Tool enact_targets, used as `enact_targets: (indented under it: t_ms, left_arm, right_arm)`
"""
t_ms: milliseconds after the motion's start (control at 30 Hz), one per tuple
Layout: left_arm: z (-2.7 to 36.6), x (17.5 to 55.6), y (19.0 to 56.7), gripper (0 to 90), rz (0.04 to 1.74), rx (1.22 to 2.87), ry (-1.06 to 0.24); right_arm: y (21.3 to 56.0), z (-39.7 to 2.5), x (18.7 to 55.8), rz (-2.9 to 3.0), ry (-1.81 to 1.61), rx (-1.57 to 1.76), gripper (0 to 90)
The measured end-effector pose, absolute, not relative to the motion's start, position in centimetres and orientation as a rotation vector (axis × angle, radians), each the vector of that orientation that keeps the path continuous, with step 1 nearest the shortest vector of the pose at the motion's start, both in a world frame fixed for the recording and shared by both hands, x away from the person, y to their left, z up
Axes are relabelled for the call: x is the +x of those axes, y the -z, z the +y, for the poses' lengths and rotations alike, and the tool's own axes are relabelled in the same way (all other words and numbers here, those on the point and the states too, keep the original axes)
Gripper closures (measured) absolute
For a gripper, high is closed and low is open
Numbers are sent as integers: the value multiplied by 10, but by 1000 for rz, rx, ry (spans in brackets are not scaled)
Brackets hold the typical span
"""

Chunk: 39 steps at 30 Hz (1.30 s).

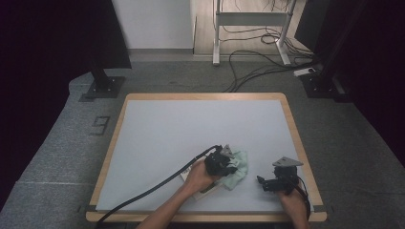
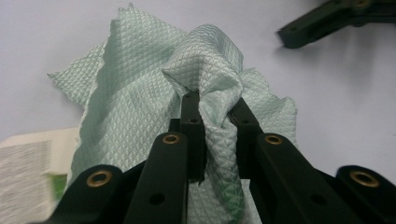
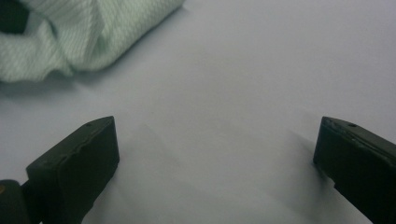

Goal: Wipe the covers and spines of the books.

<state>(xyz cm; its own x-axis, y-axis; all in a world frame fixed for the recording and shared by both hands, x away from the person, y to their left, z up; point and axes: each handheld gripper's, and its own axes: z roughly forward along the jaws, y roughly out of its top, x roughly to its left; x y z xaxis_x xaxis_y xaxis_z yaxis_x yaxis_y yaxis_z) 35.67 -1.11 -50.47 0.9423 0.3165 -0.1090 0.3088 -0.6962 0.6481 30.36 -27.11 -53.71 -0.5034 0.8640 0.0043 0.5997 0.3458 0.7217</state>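
My wood-edged table with its pale grey top (image 1: pixel 191 129) fills the frame's centre on grey carpet (image 1: pixel 57 157). At top centre, a white wall (image 1: pixel 153 24), a white metal desk frame (image 1: pixel 248 21) and tangled black cables (image 1: pixel 258 62).

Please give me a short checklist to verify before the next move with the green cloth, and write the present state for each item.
1. The left tool grips the pale green quilted cloth: ok, a fold is pinched between its jaws.
2. The right tool is free: ok, its jaws stand wide apart with nothing between them.
3. The right tool is apart from the cloth: ok, bare white table surface lies between them.
4. The printed paper booklet is free of the cloth: not ok, the cloth lies over its edge.
5. The cloth is spread flat: not ok, it is crumpled.
6. The grip is firm enough for lifting: cannot tell.
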Motion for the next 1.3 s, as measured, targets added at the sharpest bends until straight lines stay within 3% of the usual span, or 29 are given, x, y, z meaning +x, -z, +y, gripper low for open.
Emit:
enact_targets:
  t_ms: [300,1033,1300]
  left_arm:
    - [0,345,504,795,402,2398,13]
    - [91,287,504,795,424,2350,16]
    - [120,281,506,795,460,2309,79]
  right_arm:
    - [537,-271,303,2235,-957,1285,1]
    - [537,-271,303,2235,-959,1285,2]
    - [537,-271,303,2234,-959,1286,2]
